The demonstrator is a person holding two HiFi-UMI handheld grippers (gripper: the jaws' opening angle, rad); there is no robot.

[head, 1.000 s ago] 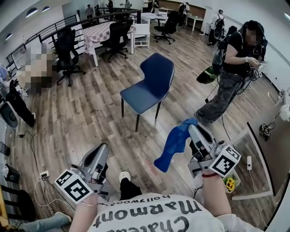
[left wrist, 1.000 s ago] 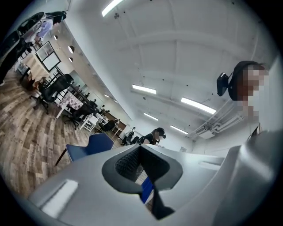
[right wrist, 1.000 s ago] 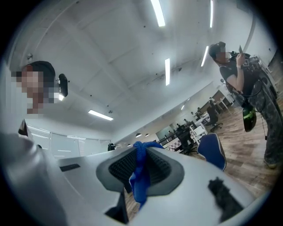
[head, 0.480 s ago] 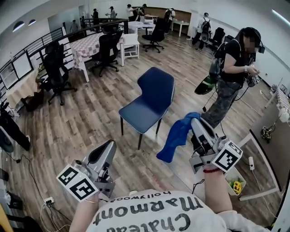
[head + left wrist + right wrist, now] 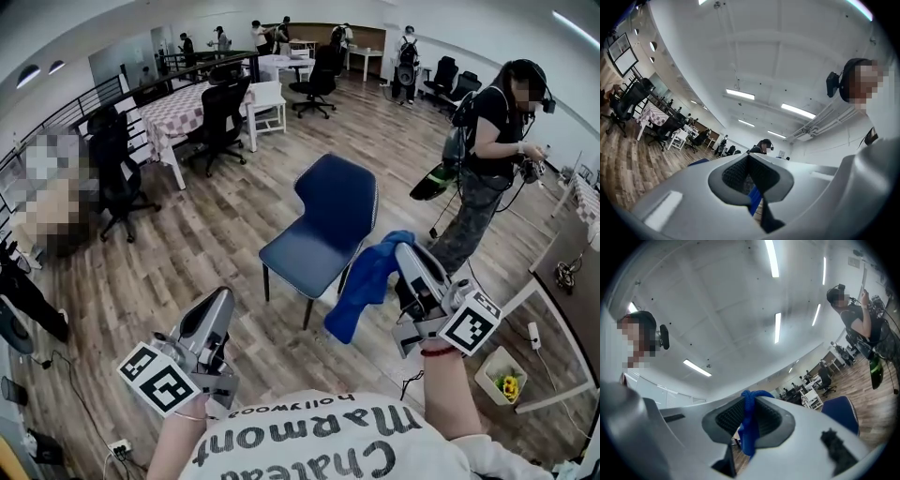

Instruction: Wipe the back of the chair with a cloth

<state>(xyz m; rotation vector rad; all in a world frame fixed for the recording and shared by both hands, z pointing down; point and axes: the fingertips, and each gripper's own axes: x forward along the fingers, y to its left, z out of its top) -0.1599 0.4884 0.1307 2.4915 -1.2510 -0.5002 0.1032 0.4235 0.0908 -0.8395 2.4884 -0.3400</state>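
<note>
A dark blue chair (image 5: 326,228) with black legs stands on the wood floor ahead of me, its back (image 5: 345,190) toward the right. My right gripper (image 5: 403,251) is shut on a blue cloth (image 5: 363,286) that hangs down just right of the chair's seat. In the right gripper view the cloth (image 5: 749,423) is pinched between the jaws of that gripper (image 5: 749,420), with the chair (image 5: 841,411) at the right. My left gripper (image 5: 220,302) is held low at the left, shut and empty; its jaws (image 5: 749,176) are closed in the left gripper view.
A person in dark clothes (image 5: 487,159) stands right of the chair with a green bag. Black office chairs (image 5: 220,117) and a checked table (image 5: 183,108) are behind to the left. A white frame (image 5: 553,366) lies on the floor at the right.
The chair has drawn closer and shifted right in view. My right gripper with the cloth now hangs beside the chair's seat. The left gripper stays low.
</note>
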